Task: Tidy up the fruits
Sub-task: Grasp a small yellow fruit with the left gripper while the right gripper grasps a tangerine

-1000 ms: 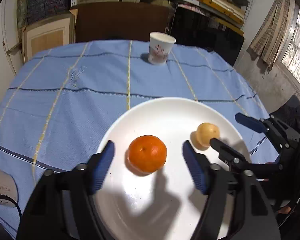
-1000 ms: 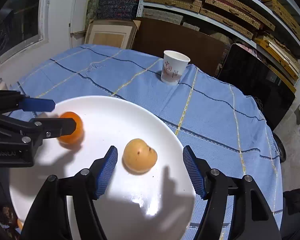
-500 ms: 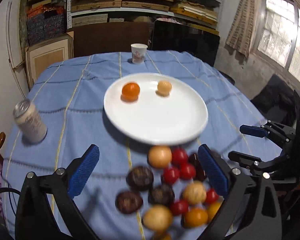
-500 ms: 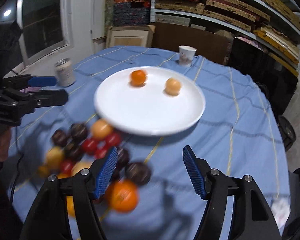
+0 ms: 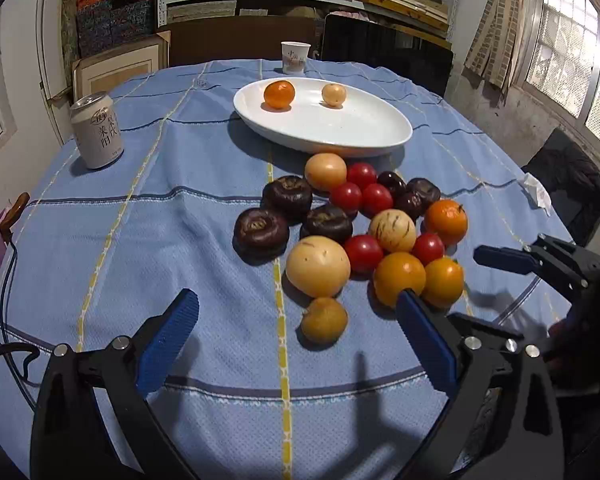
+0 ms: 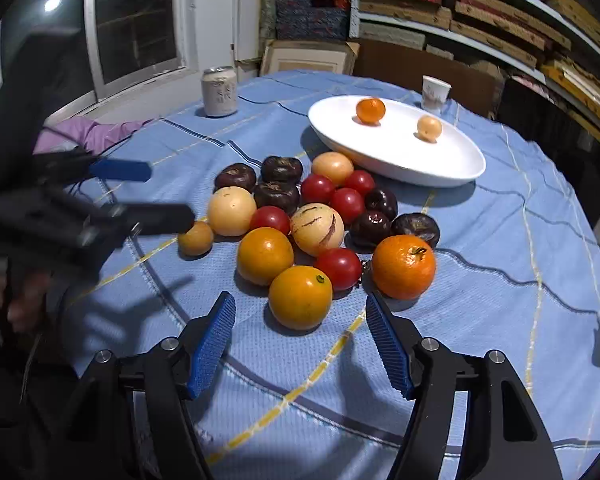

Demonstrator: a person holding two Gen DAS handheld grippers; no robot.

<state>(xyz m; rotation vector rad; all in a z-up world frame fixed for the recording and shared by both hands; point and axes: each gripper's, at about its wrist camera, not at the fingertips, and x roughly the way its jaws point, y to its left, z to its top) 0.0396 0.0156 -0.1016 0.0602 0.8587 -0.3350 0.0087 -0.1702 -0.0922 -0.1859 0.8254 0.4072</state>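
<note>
A white plate (image 5: 364, 128) holds an orange mandarin (image 5: 279, 94) and a small pale yellow fruit (image 5: 334, 94); the plate also shows in the right wrist view (image 6: 452, 160). In front of it a pile of fruit (image 5: 356, 232) lies on the blue cloth: red tomatoes, dark purple fruits, yellow and orange ones. My left gripper (image 5: 296, 328) is open and empty, just short of a small yellow fruit (image 5: 324, 320). My right gripper (image 6: 300, 336) is open and empty, just short of an orange-yellow fruit (image 6: 300, 297).
A drink can (image 5: 97, 131) stands at the left of the table. A paper cup (image 5: 295, 57) stands behind the plate. A crumpled tissue (image 5: 536, 194) lies at the right edge. Shelves and boxes stand behind the table.
Both grippers have pulled back from the plate toward the table's near side, leaving the mandarin and the pale fruit on it. The fruit pile now lies right before them.
</note>
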